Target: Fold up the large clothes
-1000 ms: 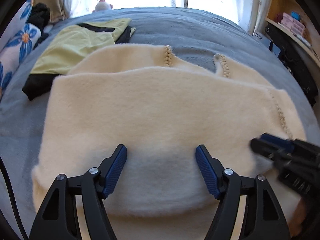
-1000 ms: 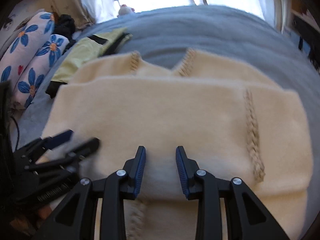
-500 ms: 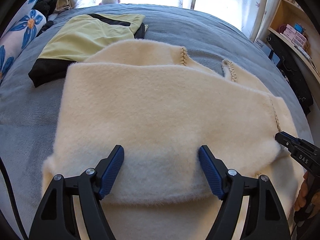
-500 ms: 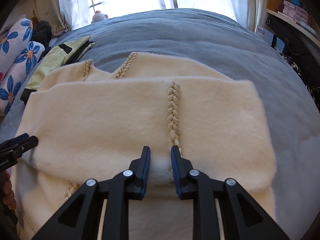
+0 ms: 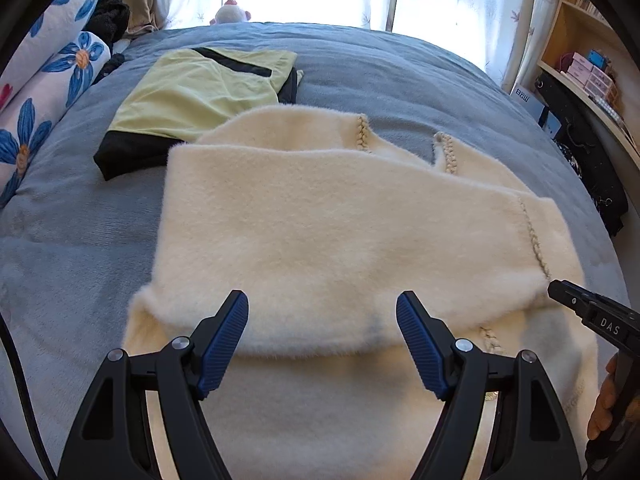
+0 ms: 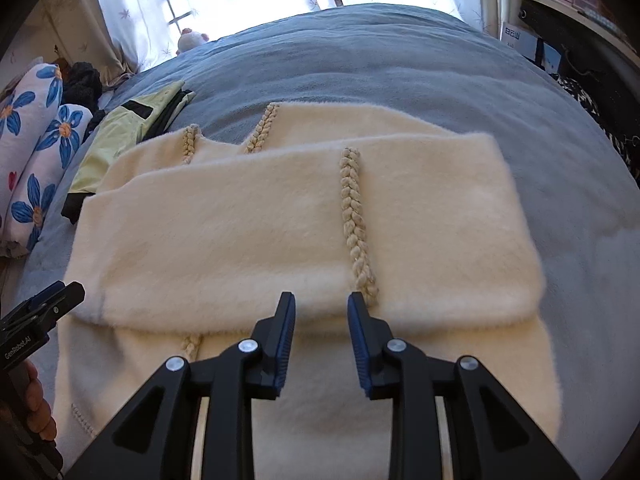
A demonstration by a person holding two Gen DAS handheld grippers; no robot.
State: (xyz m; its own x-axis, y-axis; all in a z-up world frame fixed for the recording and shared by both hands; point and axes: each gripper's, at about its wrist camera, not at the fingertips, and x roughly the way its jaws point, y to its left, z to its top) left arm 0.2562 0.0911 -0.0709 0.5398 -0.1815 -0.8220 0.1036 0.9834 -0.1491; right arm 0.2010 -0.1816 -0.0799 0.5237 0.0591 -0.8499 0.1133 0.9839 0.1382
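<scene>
A fluffy cream sweater [image 5: 320,232] with braided trim lies on the grey-blue bed, one part folded over the rest; it also shows in the right wrist view [image 6: 248,232]. My left gripper [image 5: 322,316] is open and empty, hovering over the near edge of the fold. My right gripper [image 6: 321,316] is open a little and empty, just above the fold's near edge beside the braid [image 6: 354,216]. The right gripper's tip also shows at the right of the left wrist view [image 5: 588,312]; the left gripper's tip shows at the left of the right wrist view [image 6: 44,308].
A folded yellow-green and black garment [image 5: 196,96] lies beyond the sweater at the left. Blue-flowered pillows [image 5: 44,92] line the left side. The grey-blue bedspread [image 5: 400,72] reaches back to curtains and a window. Shelves with boxes [image 5: 588,76] stand at the right.
Both grippers have drawn back and up from the sweater. The right gripper has opened a little wider. The folded part stays lying on the sweater.
</scene>
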